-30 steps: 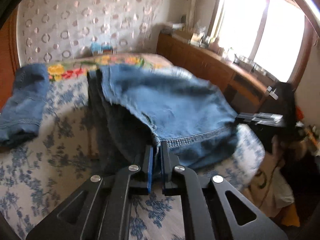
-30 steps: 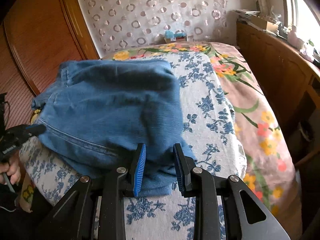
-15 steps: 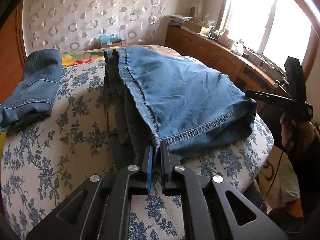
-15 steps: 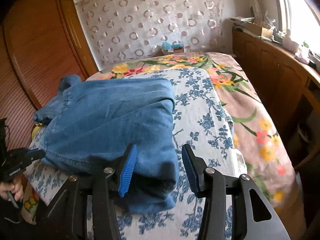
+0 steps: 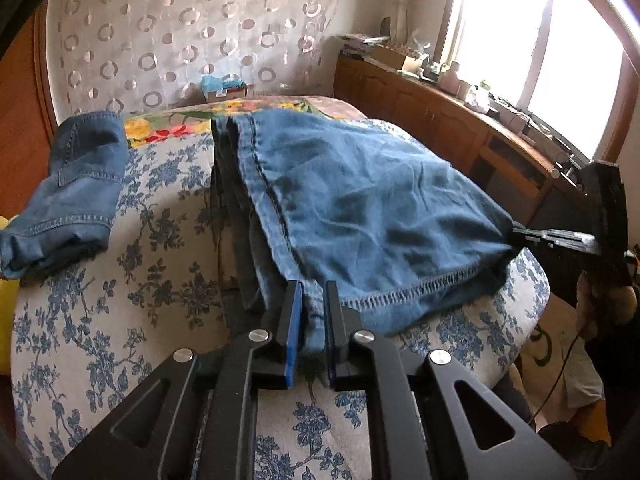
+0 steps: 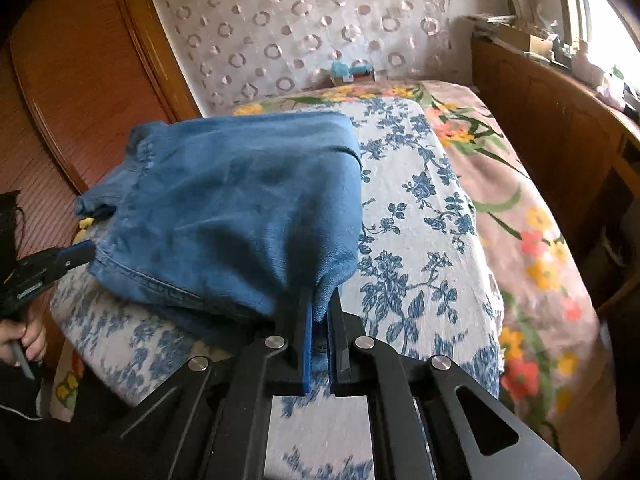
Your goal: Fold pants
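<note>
A folded pair of blue jeans (image 5: 360, 208) lies on the bed's blue-flowered cover (image 5: 140, 280). My left gripper (image 5: 313, 292) is at the near hem corner. Its jaws are opening, and the denim edge still hangs between the pads without being squeezed. In the right wrist view the same jeans (image 6: 240, 208) spread left of centre. My right gripper (image 6: 319, 300) is shut on their near right corner and pulls it into a point. The right gripper (image 5: 516, 238) also shows at the jeans' far right corner in the left wrist view. The left gripper (image 6: 80, 250) shows at the left edge in the right wrist view.
A second folded denim garment (image 5: 76, 188) lies at the bed's left side. A wooden cabinet (image 5: 440, 120) with clutter runs under the window on the right. A wooden wardrobe (image 6: 80, 80) stands on the left. A small box (image 5: 222, 86) sits by the headboard.
My right gripper's jaws, wide apart before, have closed on the jeans' corner. The left jaws have parted slightly. The jeans have come down flatter onto the bed.
</note>
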A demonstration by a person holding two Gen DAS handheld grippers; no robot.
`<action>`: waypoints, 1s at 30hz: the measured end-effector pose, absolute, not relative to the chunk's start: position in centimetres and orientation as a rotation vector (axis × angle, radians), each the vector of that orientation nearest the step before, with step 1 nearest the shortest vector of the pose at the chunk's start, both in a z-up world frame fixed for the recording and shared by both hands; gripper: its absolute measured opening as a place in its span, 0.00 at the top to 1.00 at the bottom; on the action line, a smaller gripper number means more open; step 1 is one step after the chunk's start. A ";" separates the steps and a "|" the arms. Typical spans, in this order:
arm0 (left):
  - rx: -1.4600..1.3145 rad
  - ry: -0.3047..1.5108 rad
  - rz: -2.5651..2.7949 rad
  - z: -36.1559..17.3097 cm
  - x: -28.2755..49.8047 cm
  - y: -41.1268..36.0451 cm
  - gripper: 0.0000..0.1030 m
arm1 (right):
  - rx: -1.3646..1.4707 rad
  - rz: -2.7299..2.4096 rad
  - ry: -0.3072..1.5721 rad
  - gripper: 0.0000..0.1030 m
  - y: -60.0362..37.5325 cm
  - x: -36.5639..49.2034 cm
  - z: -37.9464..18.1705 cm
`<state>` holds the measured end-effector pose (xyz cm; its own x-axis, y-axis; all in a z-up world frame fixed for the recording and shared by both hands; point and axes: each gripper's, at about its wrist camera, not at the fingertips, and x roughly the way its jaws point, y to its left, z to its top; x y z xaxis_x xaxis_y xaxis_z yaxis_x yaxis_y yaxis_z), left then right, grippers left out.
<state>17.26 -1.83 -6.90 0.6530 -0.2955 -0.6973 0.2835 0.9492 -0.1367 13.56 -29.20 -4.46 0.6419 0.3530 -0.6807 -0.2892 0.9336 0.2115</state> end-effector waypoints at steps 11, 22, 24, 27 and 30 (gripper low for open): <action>-0.037 0.750 -0.334 -6.2 19.7 -2.8 0.25 | 0.103 0.334 0.764 0.68 -29.9 14.0 -3.7; -0.006 0.774 -0.313 -6.9 21.3 -4.5 0.25 | 0.149 0.346 0.772 0.48 -29.8 18.4 -4.9; -0.004 0.777 -0.313 -7.0 21.5 -4.6 0.25 | 0.154 0.352 0.779 0.48 -29.6 19.0 -5.1; -0.002 0.784 -0.312 -7.1 21.8 -4.7 0.25 | 0.160 0.365 0.794 0.48 -29.2 19.7 -5.6; 0.002 0.794 -0.311 -7.5 22.2 -4.9 0.25 | 0.159 0.370 0.805 0.48 -28.7 20.3 -5.9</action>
